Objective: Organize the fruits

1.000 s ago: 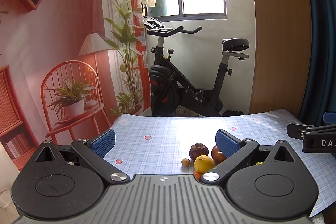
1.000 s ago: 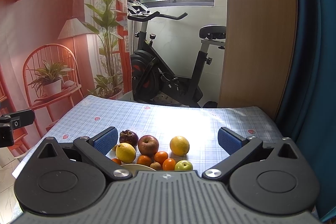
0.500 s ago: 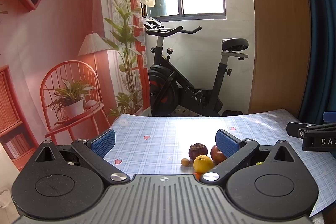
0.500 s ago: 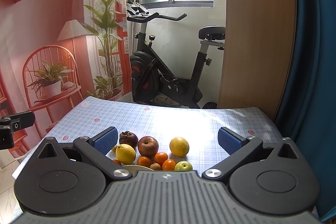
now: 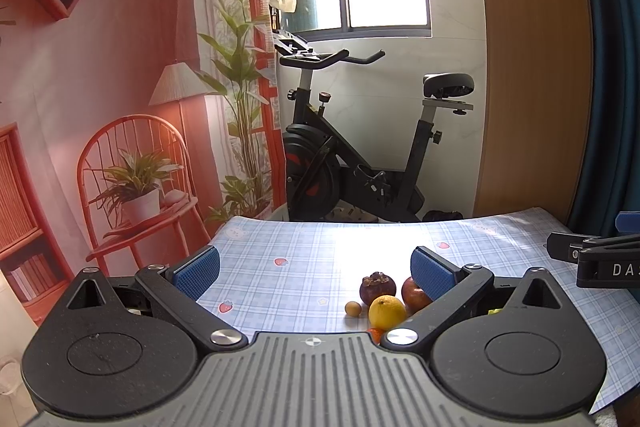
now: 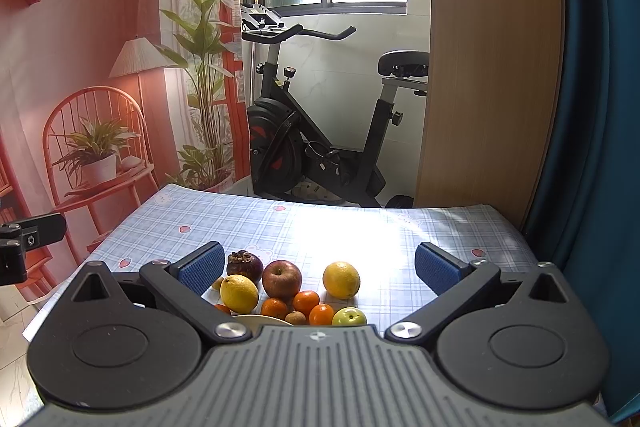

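Table point(image 6: 400, 227) under a blue plaid cloth with strawberry prints carries all the fruit; both tongs hover above its near edge.

Right gripper point(image 6: 320, 267): jaws spread wide, blue pads well apart, nothing between them. Left gripper point(image 5: 314, 269): likewise wide open and empty.

Container: one pale plate point(image 6: 262, 319), only its far rim visible just ahead of the right gripper's body, toward its left finger. Whether anything lies in it cannot be told. The left wrist view does not show the plate.

Fruit in the right wrist view, between the open fingers, largest first:
- 1 red apple point(image 6: 281, 278), centre-left.
- 1 orange point(image 6: 341, 279), right of the apple, set apart.
- 1 lemon point(image 6: 239, 293), near the left finger.
- 1 mangosteen point(image 6: 244, 264), beyond the lemon, just beside the left pad.
- 1 green apple point(image 6: 349, 317), nearest the gripper body.
- 4 mandarins point(image 6: 306, 302), one half hidden behind the left finger.
- 2 longans point(image 6: 296, 317), one partly hidden behind the left finger.

The left wrist view shows the same cluster close against its right finger, which hides most of it: mangosteen point(image 5: 377, 287), lemon point(image 5: 387, 311), red apple point(image 5: 414, 294), one longan point(image 5: 352, 308), a sliver of mandarin point(image 5: 375, 334) and of the green apple point(image 5: 494, 311). The orange is not seen there.
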A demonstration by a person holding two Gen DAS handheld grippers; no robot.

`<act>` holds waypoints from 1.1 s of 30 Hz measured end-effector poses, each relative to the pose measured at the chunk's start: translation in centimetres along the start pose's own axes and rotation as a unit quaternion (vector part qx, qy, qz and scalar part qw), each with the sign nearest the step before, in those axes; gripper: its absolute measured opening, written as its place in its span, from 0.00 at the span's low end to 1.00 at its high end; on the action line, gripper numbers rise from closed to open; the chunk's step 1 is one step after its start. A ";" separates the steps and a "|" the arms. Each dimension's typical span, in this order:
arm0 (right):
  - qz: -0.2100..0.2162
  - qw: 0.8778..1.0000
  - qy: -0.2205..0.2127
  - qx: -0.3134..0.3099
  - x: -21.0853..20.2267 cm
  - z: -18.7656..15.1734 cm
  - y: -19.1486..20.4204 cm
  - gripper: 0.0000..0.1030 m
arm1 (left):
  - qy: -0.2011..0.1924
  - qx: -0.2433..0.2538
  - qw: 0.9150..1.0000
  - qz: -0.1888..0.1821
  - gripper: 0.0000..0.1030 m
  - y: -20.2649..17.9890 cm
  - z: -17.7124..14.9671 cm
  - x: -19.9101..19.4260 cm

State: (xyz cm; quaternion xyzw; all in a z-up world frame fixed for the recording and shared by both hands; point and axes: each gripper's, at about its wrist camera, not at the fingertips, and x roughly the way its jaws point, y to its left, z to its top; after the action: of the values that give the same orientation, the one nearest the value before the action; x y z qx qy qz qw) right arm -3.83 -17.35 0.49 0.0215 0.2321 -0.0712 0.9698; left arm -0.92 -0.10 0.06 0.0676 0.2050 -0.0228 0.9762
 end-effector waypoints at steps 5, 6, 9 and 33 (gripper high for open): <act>0.000 1.000 0.000 0.000 0.0 0.0 0.0 1.00 | -0.001 0.000 1.000 -0.001 1.00 0.1 -0.1 -0.2; 0.000 1.000 0.000 0.000 0.0 0.0 0.0 1.00 | -0.001 0.000 1.000 -0.001 1.00 0.1 -0.1 -0.2; 0.000 1.000 -0.001 0.000 0.0 0.0 -0.1 1.00 | -0.001 0.000 1.000 0.000 1.00 0.1 -0.1 -0.2; 0.019 1.000 0.000 -0.003 0.9 -0.4 -0.7 1.00 | 0.024 -0.022 0.999 -0.001 1.00 0.5 -0.4 1.3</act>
State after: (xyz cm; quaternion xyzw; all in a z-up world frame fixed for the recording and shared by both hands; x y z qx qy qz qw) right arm -3.28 -18.16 -0.30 0.0232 0.2315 -0.0526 0.9711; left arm 0.16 0.47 -0.74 0.0464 0.2285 -0.0181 0.9723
